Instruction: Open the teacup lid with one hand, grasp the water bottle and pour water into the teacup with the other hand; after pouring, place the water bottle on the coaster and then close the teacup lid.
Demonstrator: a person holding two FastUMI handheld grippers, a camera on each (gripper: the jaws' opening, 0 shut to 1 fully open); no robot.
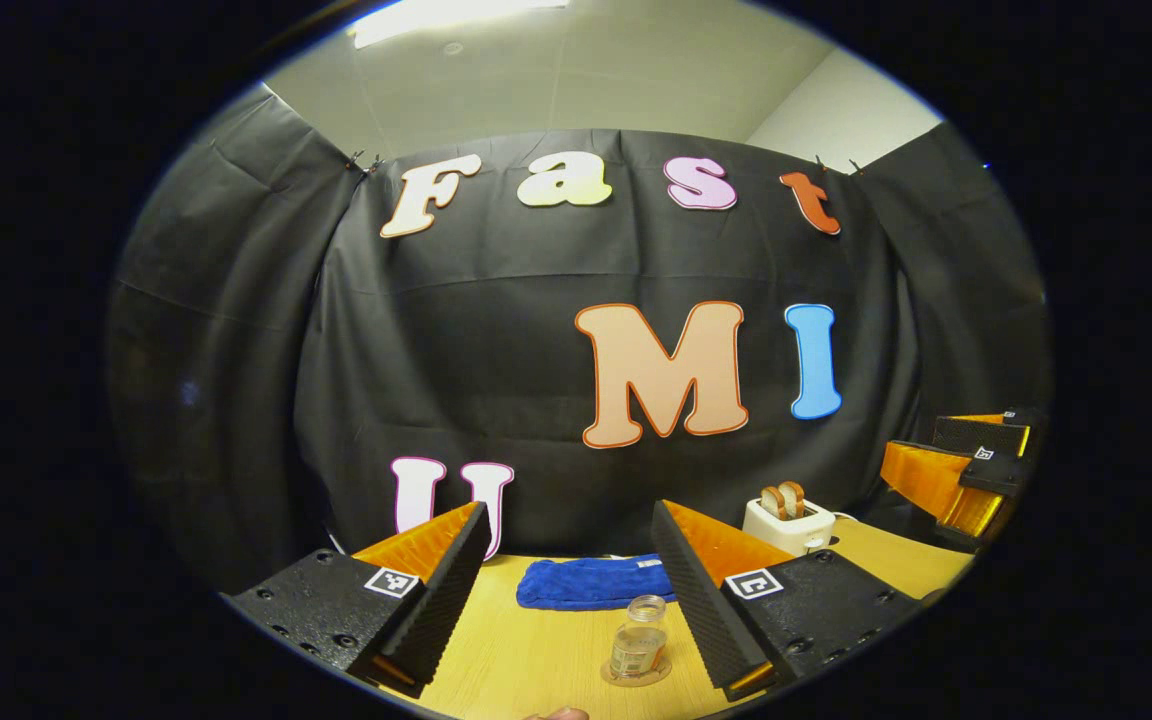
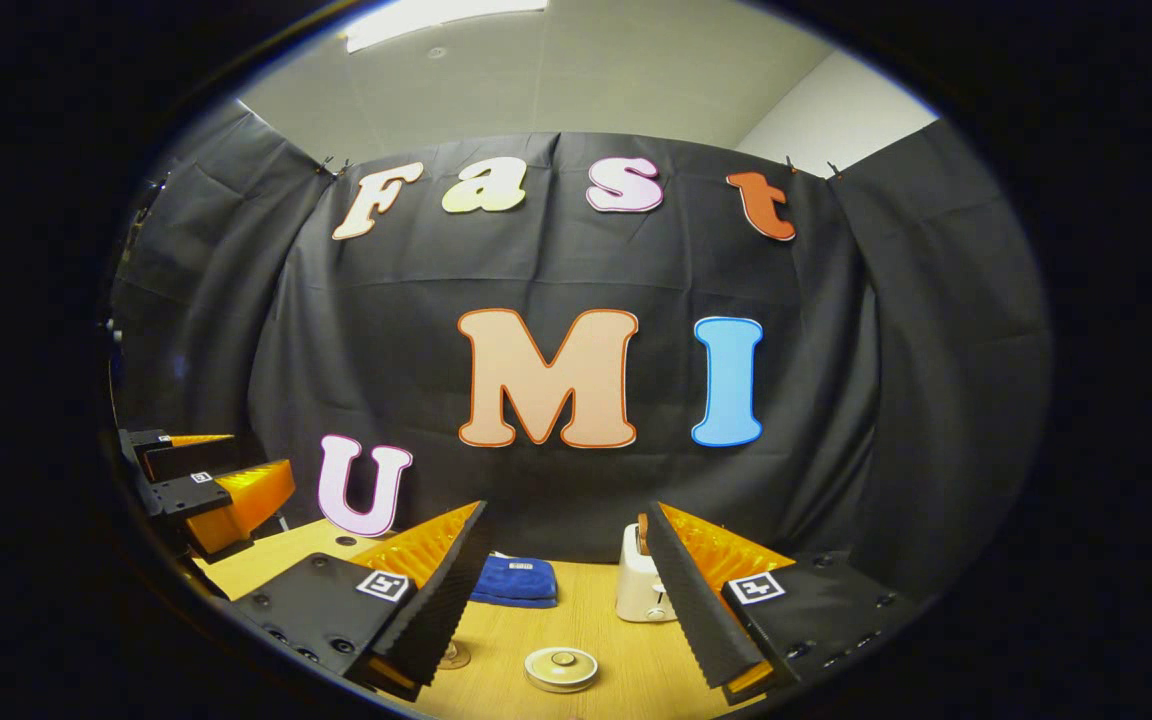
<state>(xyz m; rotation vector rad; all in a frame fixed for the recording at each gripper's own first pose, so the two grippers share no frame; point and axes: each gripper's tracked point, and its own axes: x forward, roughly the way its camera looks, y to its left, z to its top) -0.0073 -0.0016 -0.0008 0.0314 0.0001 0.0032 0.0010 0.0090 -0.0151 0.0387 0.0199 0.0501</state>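
Observation:
In the left gripper view a small clear water bottle (image 1: 639, 645) stands upright on a round coaster (image 1: 636, 677) on the wooden table. My left gripper (image 1: 569, 510) is open above and in front of it, and its fingers hold nothing. In the right gripper view the teacup's round pale lid (image 2: 561, 668) with a small knob lies low between the fingers of my right gripper (image 2: 566, 508), which is open and holds nothing. The cup under the lid is cut off by the view's edge. The right gripper (image 1: 966, 465) also shows at the far right of the left gripper view, and the left gripper (image 2: 201, 480) at the far left of the right gripper view.
A folded blue cloth (image 1: 591, 582) lies at the back of the table (image 1: 506, 660) by the black wall. A white toaster (image 1: 788, 520) with slices of bread stands to its right. Both also show in the right gripper view: cloth (image 2: 516, 580), toaster (image 2: 639, 590).

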